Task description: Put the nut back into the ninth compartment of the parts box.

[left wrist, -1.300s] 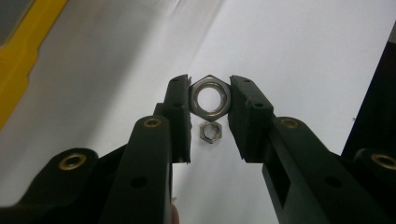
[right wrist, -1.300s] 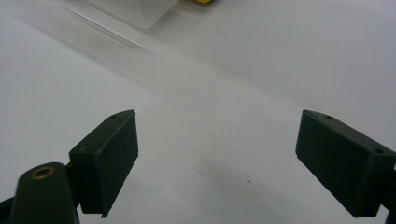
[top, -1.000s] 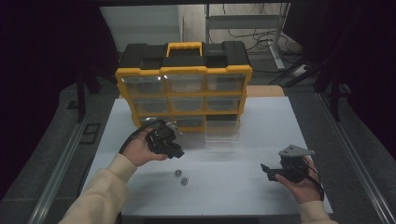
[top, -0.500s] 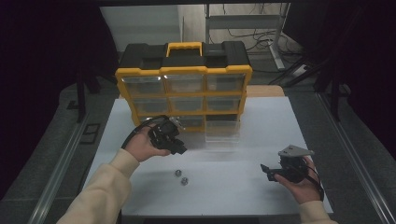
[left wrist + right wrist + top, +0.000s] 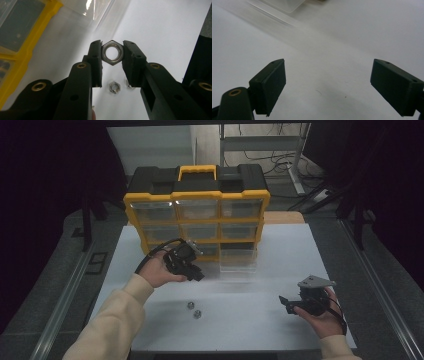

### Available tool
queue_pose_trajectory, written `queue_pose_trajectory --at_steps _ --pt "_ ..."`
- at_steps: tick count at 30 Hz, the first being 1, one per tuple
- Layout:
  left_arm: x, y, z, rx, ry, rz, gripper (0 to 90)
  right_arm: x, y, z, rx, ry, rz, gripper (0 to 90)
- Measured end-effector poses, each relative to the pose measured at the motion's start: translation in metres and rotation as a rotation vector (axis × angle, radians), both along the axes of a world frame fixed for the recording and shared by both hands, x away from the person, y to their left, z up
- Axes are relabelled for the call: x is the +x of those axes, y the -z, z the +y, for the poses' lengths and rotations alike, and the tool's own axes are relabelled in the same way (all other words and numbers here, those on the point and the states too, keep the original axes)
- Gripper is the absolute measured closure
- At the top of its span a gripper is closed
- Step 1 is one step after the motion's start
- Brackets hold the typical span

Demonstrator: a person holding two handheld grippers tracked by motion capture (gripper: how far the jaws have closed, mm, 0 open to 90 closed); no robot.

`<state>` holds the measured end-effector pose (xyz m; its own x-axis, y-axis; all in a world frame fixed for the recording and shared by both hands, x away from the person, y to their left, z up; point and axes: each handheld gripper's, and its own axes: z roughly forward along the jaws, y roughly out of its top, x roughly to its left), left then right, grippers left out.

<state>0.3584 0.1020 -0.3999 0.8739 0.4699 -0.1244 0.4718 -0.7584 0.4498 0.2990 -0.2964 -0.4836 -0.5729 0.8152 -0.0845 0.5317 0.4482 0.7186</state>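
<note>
A hex nut (image 5: 112, 52) is clamped between the fingers (image 5: 95, 58) of the left gripper (image 5: 186, 261) and held above the white surface (image 5: 250, 325), near the clear drawer (image 5: 239, 261) pulled out of the yellow-and-black organizer (image 5: 196, 197). Two more nuts (image 5: 194, 309) are left lying on the surface below. The right gripper (image 5: 306, 300) is held idle, its fingers (image 5: 270, 83) wide apart over bare surface. One nut is judged picked up but not yet dropped in the drawer; two remain. Compared with the earlier frame, the left gripper has been carried slightly toward the drawer, while the right has stayed put.
</note>
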Motion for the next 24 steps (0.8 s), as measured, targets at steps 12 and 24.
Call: queue_pose_trajectory --at_steps 12,24 --pt "0.01 -0.009 -0.014 -0.004 0.021 -0.003 70.4 0.0 0.0 -0.001 -0.001 0.001 0.0 13.7" --pt "0.015 -0.012 -0.025 -0.017 0.032 -0.005 70.4 0.001 0.0 -0.001 -0.001 0.005 -0.008 13.8"
